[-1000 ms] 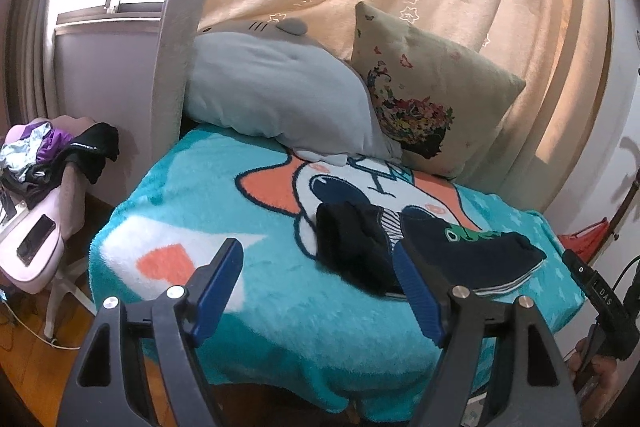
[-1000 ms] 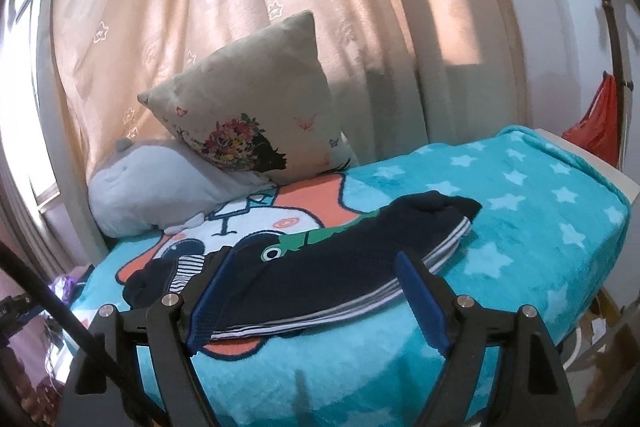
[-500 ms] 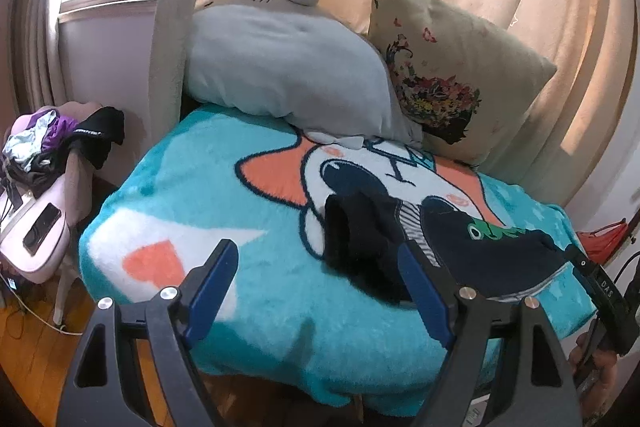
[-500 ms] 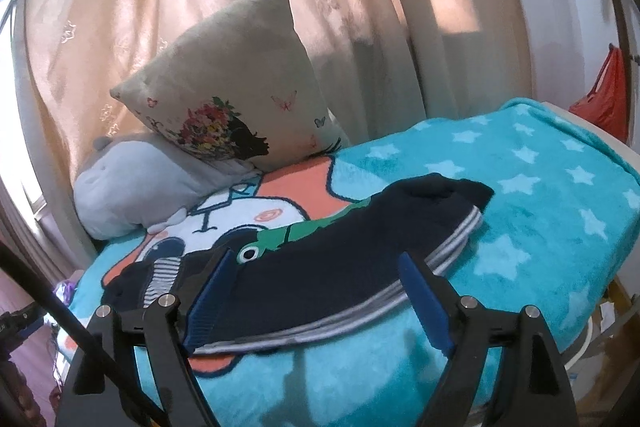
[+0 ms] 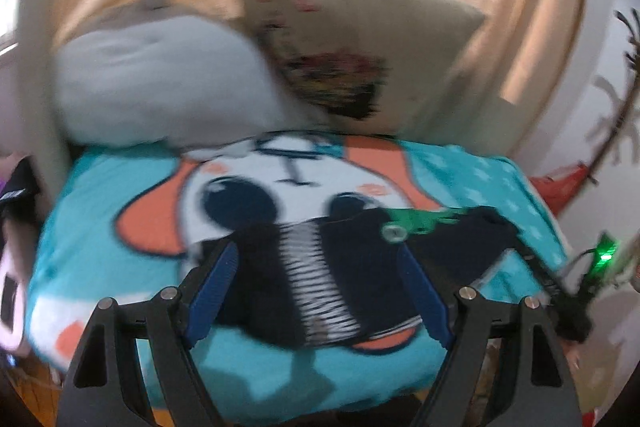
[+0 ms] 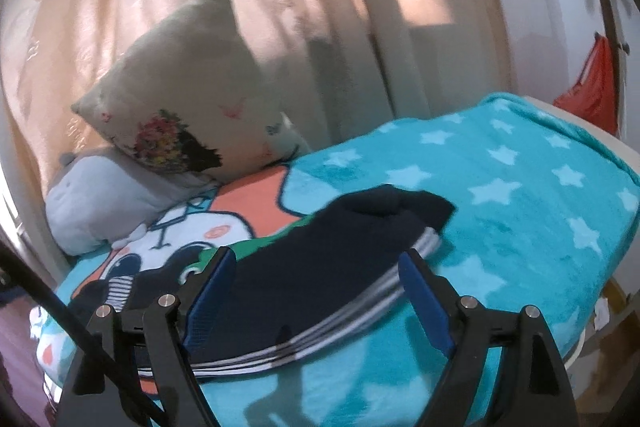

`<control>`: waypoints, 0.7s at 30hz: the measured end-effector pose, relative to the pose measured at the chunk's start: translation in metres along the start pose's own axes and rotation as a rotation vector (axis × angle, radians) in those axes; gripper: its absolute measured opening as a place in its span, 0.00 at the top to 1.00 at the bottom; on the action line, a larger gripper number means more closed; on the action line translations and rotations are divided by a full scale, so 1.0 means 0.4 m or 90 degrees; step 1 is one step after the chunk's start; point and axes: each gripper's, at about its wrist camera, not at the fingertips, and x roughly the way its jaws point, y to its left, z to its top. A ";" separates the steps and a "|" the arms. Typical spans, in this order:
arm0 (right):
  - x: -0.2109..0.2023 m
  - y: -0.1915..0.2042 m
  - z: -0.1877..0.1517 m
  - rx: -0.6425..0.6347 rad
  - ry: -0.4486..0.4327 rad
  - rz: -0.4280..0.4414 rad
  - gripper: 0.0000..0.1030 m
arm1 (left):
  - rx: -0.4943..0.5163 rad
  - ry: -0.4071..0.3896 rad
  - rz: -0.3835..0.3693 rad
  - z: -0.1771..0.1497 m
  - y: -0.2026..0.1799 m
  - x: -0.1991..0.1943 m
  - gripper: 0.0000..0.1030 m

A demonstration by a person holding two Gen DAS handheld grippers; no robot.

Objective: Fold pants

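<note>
- Background: a peach curtain (image 6: 256, 7) hung behind the bed; a white wall stood at far right, with something red (image 6: 596, 83) hanging against it.
- Surface: a turquoise blanket (image 6: 520, 211) with pale stars and a large cartoon dog face in white, orange and navy covered the bed.
- At the head of the bed, a grey plush pillow (image 5: 160, 83) lay on the blanket, with a beige cushion with a floral print (image 6: 180, 95) leaning partly on top of it.
- Pants (image 6: 320, 267): dark navy, with a green figure patch and a grey-and-white striped band along the near edge. They lay flat across the middle of the blanket, over the lower part of the dog face, in front of the pillows.
- Left gripper (image 5: 320, 291): jaws spread wide, nothing pinched. The left part of the pants, with a striped section, showed in the gap. Contact with the cloth could not be judged; the view was motion-blurred.
- Right gripper (image 6: 316, 295): jaws likewise spread wide and empty, framing the right part of the pants near the striped edge.
</note>
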 end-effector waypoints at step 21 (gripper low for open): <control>0.107 -0.207 0.022 0.063 0.084 0.079 0.16 | 0.229 0.274 -0.210 0.130 -0.586 0.633 0.21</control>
